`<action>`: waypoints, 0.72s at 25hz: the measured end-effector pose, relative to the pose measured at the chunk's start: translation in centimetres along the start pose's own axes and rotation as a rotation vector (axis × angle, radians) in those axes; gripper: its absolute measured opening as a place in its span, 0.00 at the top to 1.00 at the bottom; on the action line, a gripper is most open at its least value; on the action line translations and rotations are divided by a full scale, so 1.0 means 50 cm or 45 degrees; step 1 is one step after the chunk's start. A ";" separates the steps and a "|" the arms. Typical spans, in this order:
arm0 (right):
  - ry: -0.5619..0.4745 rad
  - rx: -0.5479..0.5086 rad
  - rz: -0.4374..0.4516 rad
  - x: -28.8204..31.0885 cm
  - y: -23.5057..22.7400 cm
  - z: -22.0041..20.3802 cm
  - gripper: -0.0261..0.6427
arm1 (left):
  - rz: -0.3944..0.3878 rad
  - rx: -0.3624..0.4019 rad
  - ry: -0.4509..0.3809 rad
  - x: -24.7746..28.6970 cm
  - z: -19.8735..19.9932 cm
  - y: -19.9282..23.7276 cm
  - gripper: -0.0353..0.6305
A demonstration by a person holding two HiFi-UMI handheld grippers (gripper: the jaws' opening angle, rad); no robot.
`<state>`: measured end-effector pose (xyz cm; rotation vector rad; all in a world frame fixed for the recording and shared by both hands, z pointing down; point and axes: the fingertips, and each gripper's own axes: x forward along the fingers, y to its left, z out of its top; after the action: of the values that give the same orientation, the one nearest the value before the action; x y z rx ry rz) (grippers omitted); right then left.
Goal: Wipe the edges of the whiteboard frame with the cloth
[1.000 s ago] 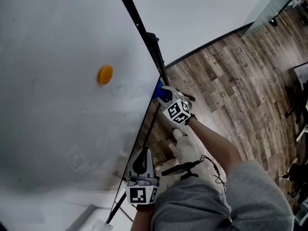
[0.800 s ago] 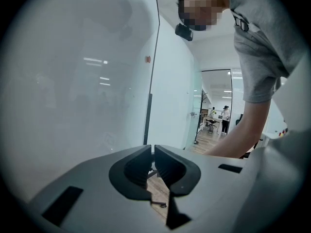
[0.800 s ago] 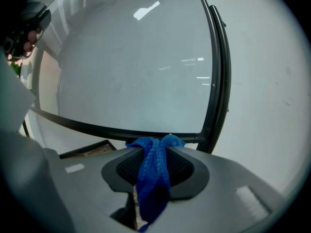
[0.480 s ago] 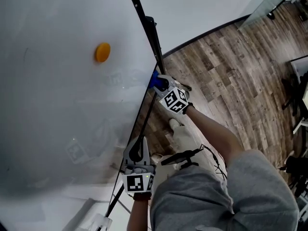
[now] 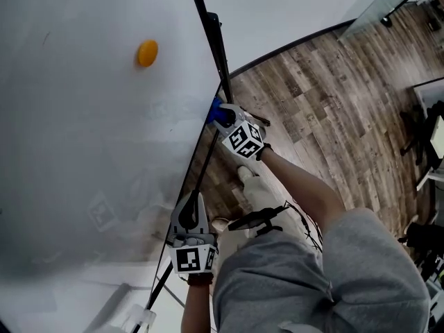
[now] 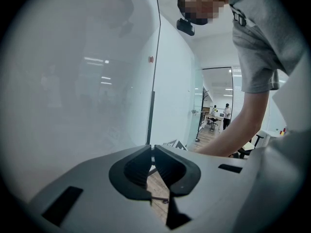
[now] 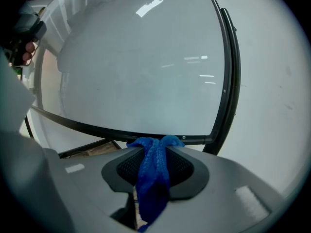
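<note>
Two hand-held grippers [image 5: 189, 212] [image 5: 220, 118], one whiteboard [image 5: 83, 151], one blue cloth [image 7: 153, 171] and one orange magnet [image 5: 146, 53].

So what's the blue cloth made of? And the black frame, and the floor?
The cloth looks like soft knitted or woven fabric: bumpy weave, limp folds in the right gripper. The frame is smooth black, slightly shiny, with a small screw; it could be metal or plastic, I can't tell which. The floor is wood-look planks with grain; real wood or laminate is unclear.

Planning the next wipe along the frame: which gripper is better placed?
Right. The right gripper is shut on the blue cloth, at the black frame. The left gripper is shut, holding no cloth.
</note>
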<state>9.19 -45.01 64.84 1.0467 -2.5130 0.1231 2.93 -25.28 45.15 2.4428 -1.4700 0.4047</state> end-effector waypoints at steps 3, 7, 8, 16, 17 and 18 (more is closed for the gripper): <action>0.013 0.013 0.011 -0.002 0.006 0.000 0.76 | 0.025 -0.012 -0.002 -0.010 -0.008 0.004 0.91; 0.016 0.022 0.015 -0.008 0.015 0.004 0.76 | 0.065 -0.024 0.001 -0.032 -0.014 0.023 0.91; 0.014 0.022 0.019 -0.008 0.020 0.005 0.76 | 0.077 -0.025 0.002 -0.038 -0.016 0.028 0.91; -0.002 0.031 0.030 -0.015 0.057 0.009 0.76 | 0.116 -0.047 0.025 -0.086 -0.043 0.037 0.91; -0.002 0.031 0.031 -0.017 0.063 0.009 0.76 | 0.116 -0.044 0.028 -0.092 -0.046 0.035 0.91; -0.002 0.030 0.032 -0.019 0.069 0.009 0.76 | 0.117 -0.043 0.028 -0.099 -0.049 0.033 0.91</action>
<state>7.25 -42.02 64.28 1.0250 -2.5326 0.1594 -1.01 -21.14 45.73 2.3437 -1.5707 0.4207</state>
